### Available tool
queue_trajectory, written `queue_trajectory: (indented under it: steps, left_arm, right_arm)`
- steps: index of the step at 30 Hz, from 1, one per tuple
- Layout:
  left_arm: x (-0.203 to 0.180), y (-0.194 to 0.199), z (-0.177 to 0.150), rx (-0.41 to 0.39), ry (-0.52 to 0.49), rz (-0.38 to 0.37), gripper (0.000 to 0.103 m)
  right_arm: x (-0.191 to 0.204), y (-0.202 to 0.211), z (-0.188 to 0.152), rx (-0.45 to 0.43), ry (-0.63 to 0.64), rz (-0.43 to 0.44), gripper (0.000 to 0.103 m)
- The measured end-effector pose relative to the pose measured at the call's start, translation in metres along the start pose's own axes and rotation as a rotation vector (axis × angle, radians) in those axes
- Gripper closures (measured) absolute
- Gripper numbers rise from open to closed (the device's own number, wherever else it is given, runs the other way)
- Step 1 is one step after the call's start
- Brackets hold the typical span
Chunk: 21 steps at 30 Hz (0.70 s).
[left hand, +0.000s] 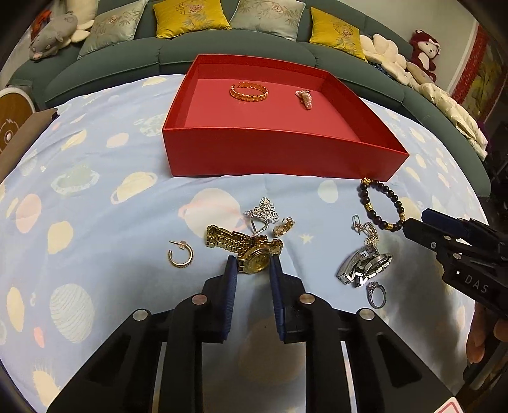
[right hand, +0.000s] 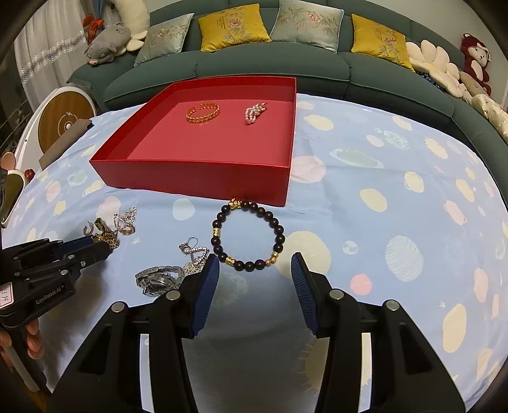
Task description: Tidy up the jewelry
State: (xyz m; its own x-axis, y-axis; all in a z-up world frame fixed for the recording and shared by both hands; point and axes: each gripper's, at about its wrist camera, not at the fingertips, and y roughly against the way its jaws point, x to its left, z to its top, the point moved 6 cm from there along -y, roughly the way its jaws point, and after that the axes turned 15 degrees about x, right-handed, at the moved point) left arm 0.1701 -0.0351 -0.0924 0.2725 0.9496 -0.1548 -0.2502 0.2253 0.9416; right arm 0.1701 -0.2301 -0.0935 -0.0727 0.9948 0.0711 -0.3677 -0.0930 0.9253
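Gold watch (left hand: 254, 255) band trails up-left from left gripper (left hand: 253, 270).

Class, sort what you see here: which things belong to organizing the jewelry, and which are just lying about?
Job: red box, gold bangle and pearl piece inside it; gold watch, dark bead bracelet, silver watch, hoop earring, ring.

Lying about: cushions, plush toys, sofa.
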Motion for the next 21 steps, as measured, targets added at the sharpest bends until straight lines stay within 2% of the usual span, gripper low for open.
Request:
queue_trajectory:
  steps: [7, 16, 21]
  left_arm:
    - [-0.014, 0.012, -0.005, -0.034, -0.073, -0.015, 0.1]
    - [-0.016, 0.034, -0.015, -0.068, -0.094, -0.059, 0.101]
    - [-0.012, 0.054, -0.013, -0.105, -0.084, -0.09, 0.103]
  right_arm:
    - [0.005, 0.004, -0.002, -0.003, 0.012, 0.038, 0.058]
    - [0.029, 0.005, -0.014, 0.009, 0.095, 0.084, 0.058]
    - [0.025, 0.007, -0.011, 0.007, 0.081, 0.08, 0.058]
